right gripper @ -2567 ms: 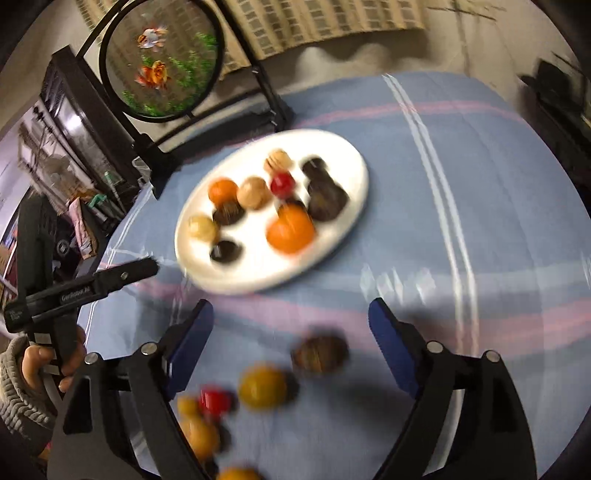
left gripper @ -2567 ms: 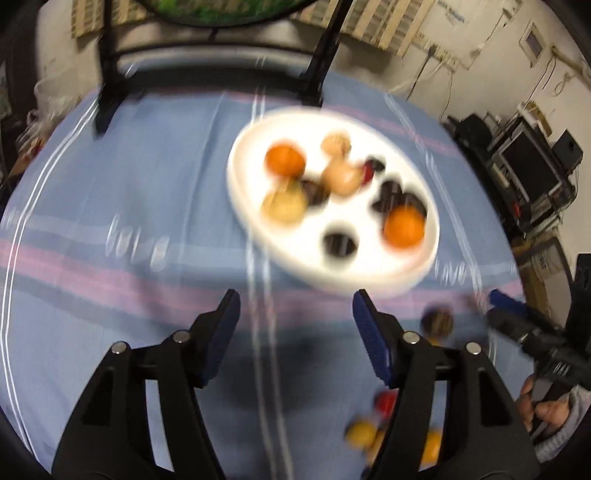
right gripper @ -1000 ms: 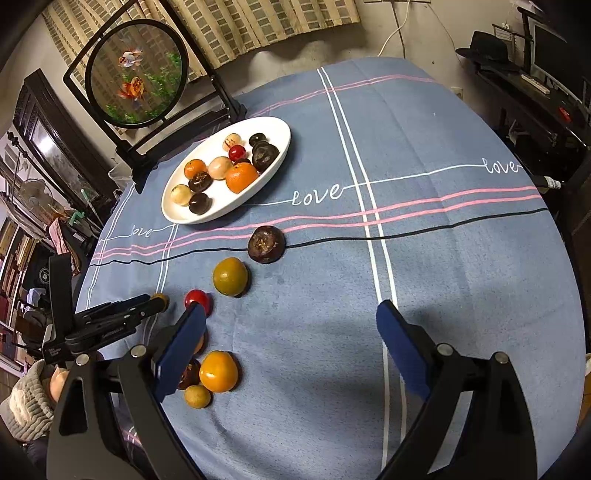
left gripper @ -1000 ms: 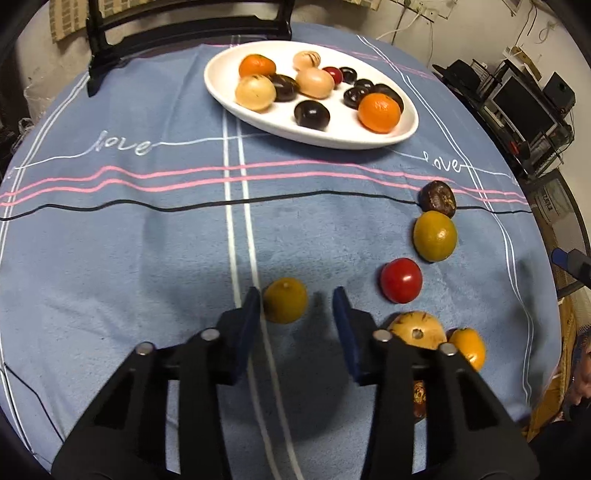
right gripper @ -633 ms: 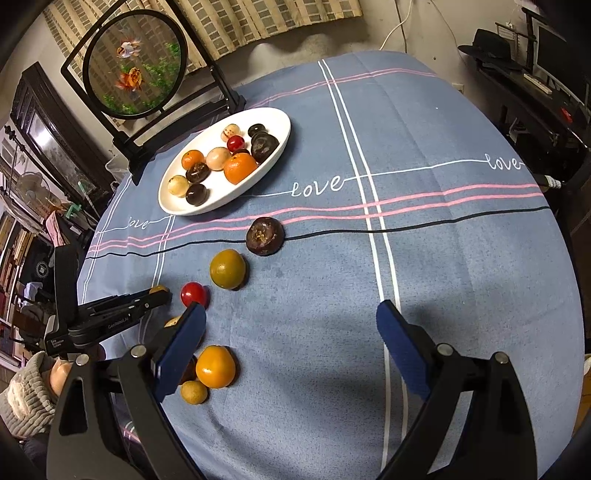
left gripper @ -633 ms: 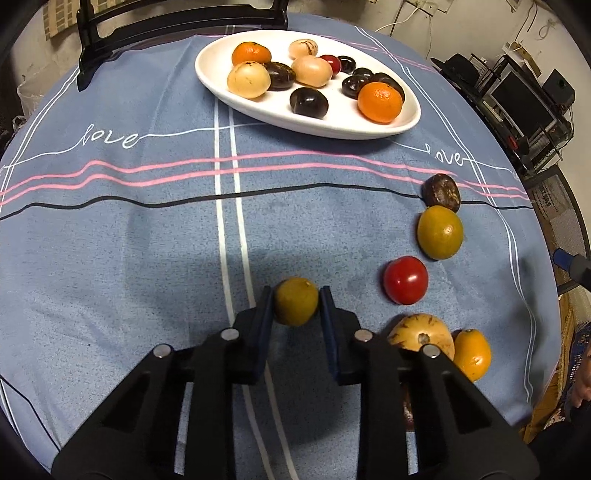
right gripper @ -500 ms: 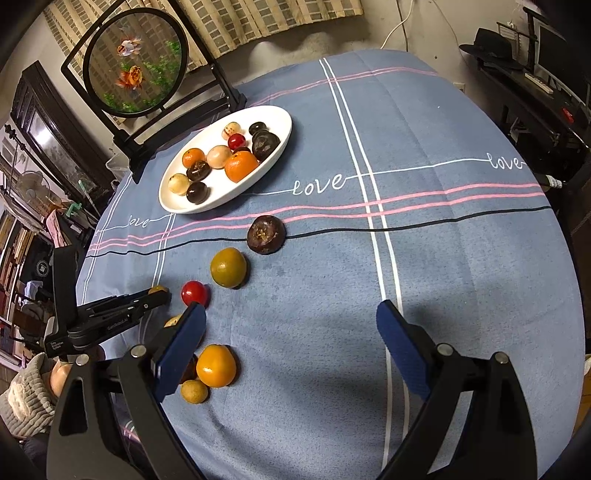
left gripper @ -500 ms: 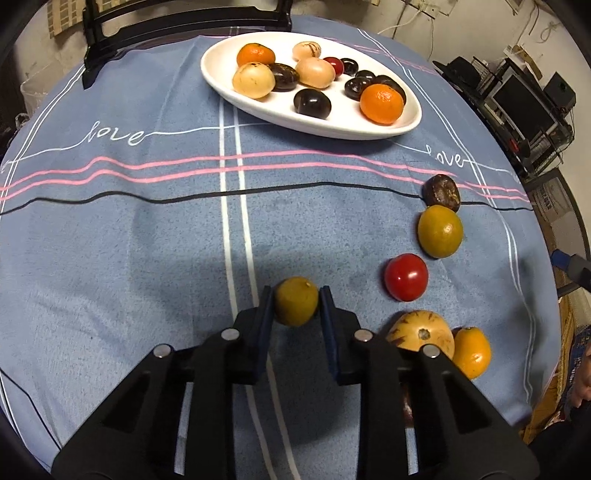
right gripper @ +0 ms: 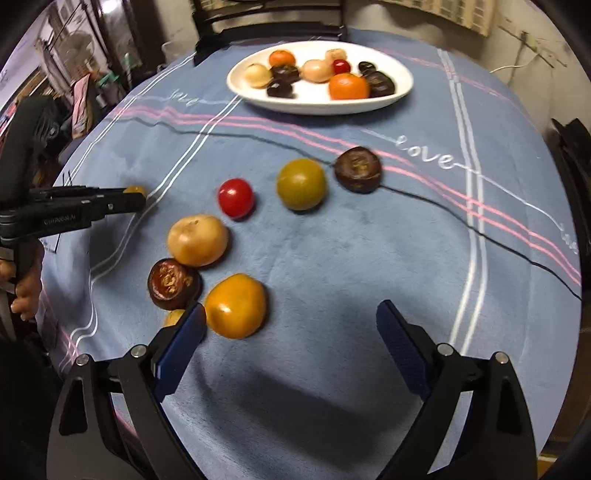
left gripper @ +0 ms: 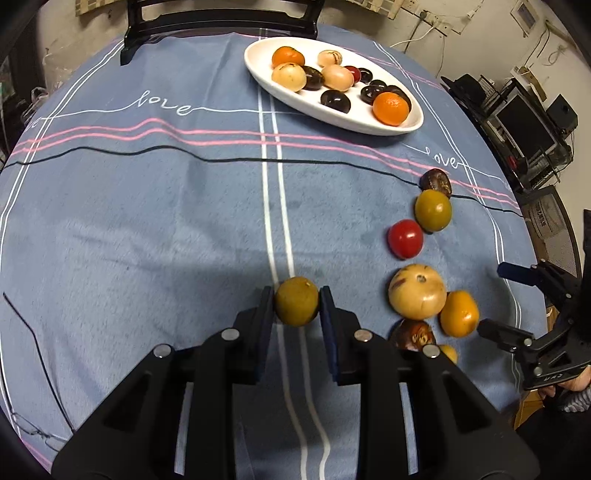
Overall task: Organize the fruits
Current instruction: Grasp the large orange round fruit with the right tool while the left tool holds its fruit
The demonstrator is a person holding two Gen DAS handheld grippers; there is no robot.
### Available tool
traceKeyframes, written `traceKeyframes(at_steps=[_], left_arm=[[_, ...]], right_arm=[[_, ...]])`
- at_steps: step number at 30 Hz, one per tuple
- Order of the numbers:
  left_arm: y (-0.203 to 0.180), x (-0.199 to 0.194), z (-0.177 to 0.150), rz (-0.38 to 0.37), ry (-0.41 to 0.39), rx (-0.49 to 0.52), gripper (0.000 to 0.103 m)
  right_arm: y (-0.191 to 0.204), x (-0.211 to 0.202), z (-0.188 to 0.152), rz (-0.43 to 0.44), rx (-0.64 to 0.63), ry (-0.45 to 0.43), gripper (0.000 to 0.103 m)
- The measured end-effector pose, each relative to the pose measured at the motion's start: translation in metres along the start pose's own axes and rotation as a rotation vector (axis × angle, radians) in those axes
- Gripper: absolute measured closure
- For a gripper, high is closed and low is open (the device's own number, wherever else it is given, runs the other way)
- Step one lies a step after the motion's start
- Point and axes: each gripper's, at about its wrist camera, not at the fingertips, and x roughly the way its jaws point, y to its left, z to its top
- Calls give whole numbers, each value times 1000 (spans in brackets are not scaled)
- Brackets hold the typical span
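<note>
My left gripper (left gripper: 296, 301) is shut on a small olive-yellow fruit (left gripper: 296, 301) above the blue tablecloth (left gripper: 147, 221). The white oval plate (left gripper: 295, 99) with several fruits sits at the far side. Loose fruits lie in a row to the right: a dark brown one (left gripper: 436, 181), a green-yellow one (left gripper: 433, 209), a red one (left gripper: 405, 238), a tan one (left gripper: 416, 291) and an orange one (left gripper: 458, 313). My right gripper (right gripper: 290, 321) stands open low over the cloth, its left pad next to the orange fruit (right gripper: 235, 305). The left gripper (right gripper: 125, 199) shows there at the left edge.
A black chair back (left gripper: 221, 18) stands behind the plate. A dark halved fruit (right gripper: 173, 282) and a small yellow one (right gripper: 173, 316) lie by the right gripper's left finger. Shelves with electronics (left gripper: 524, 118) stand beyond the table's right edge.
The left gripper closed on the small olive-yellow fruit and moved with it. The right gripper rolled and dropped closer to the loose fruits, still open.
</note>
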Motion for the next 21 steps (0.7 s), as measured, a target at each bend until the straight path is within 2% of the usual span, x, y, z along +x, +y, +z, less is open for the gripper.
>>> traceKeyframes(at_steps=[7, 11, 13, 14, 18, 21], left_arm=[[4, -4, -7, 10, 0, -7, 78], [6, -5, -8, 9, 3, -7, 78], [6, -5, -9, 9, 6, -3, 78], [6, -5, -10, 9, 7, 0, 78], [8, -4, -11, 14, 15, 7, 78], [11, -3, -12, 16, 23, 6, 78]], right_arm=[[7, 3, 3, 69, -15, -21, 10], [8, 10, 2, 114, 0, 3, 29], [10, 15, 0, 127, 7, 20, 35], [11, 15, -1, 126, 8, 24, 42], [14, 20, -2, 127, 9, 31, 51], [18, 24, -2, 122, 3, 35, 54]])
